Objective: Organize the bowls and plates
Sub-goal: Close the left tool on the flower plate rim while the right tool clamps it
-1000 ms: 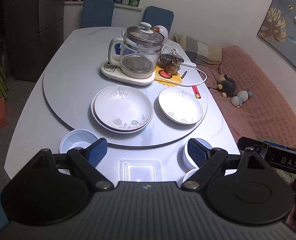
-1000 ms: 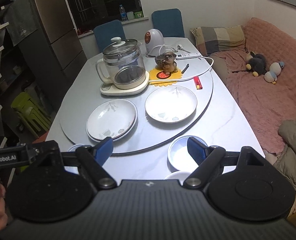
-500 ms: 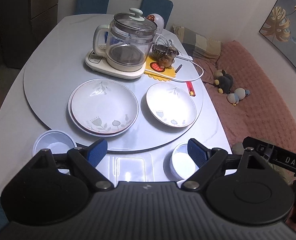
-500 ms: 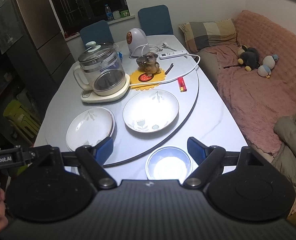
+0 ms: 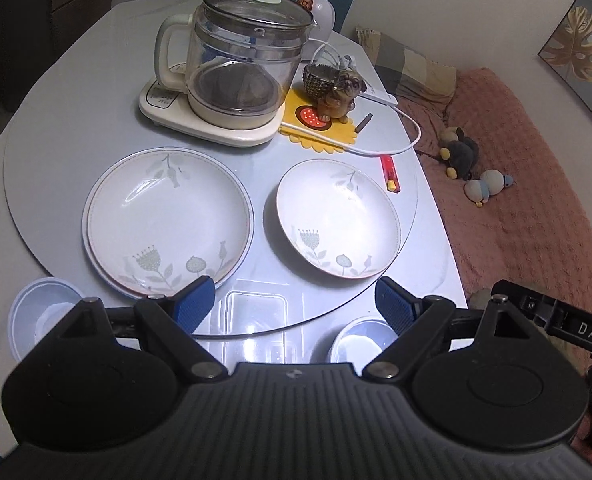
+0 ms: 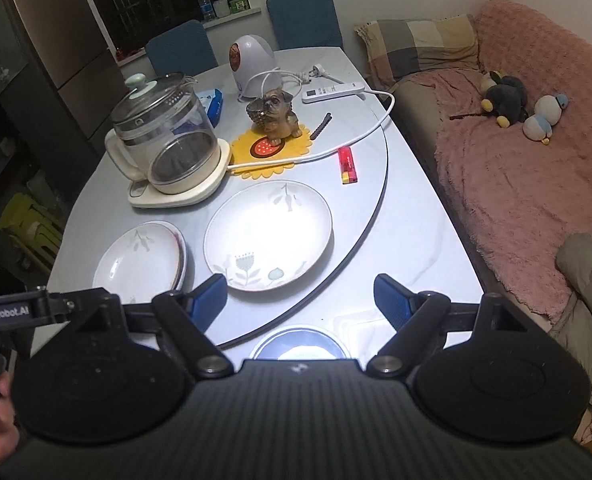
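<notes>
Two grippers held over near table edge, jaws of left gripper [image 5: 294, 302] and right gripper [image 6: 300, 300] spread wide, nothing gripped. Small bowl [image 6: 300, 346] seen just under right gripper; second bowl [image 5: 42, 314] at near left corner. Stacked plates [image 5: 168, 220] and single floral plate [image 5: 338, 218] placed side by side, apart, on turntable [image 5: 48, 152]. Glass kettle [image 5: 236, 60], dog figurine [image 5: 338, 94], red lighter [image 5: 389, 173] placed beyond.
</notes>
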The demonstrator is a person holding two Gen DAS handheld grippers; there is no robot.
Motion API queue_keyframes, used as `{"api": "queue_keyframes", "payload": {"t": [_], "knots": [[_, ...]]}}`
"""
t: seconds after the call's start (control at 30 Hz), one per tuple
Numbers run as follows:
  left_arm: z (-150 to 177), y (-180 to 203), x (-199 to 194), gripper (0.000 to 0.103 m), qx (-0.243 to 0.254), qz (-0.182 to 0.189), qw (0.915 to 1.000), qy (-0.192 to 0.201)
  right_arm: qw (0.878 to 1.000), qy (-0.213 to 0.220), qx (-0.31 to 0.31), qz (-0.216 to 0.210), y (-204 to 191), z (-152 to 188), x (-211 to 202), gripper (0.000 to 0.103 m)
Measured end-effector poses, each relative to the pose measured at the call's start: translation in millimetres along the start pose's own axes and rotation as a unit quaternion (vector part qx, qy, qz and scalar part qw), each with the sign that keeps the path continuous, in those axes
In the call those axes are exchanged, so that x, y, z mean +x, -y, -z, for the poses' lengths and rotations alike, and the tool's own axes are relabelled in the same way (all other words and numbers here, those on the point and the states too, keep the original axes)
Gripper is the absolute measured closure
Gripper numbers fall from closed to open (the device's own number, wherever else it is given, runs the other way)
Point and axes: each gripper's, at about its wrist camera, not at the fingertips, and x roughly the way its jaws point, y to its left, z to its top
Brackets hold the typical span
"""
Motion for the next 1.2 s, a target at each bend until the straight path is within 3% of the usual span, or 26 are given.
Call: {"api": "queue_keyframes", "payload": {"t": [0.53,0.6,0.93,1.07,1.2], "knots": [[-35,26,110,0.016,-0.036,-0.017,0.9979,-0.051,0.995,-0.066,-0.047,-0.056,49,-50,113,0.028],[-38,27,121,0.026,-0.033,-0.015,0.9975,-0.060,0.994,-0.074,-0.049,-0.062,51,-55,125,0.029],[-37,22,182,0.050,-0.066,-0.042,0.9909,-0.110,0.986,-0.106,-0.099,-0.078,42,-71,184,0.043],[-35,18,195,0.054,-0.079,-0.054,0.9890,-0.112,0.983,-0.118,-0.109,-0.085,39,-74,204,0.048],[-37,15,201,0.065,-0.073,-0.070,0.9889,-0.109,0.982,-0.121,-0.114,-0.085,35,-73,219,0.053]]}}
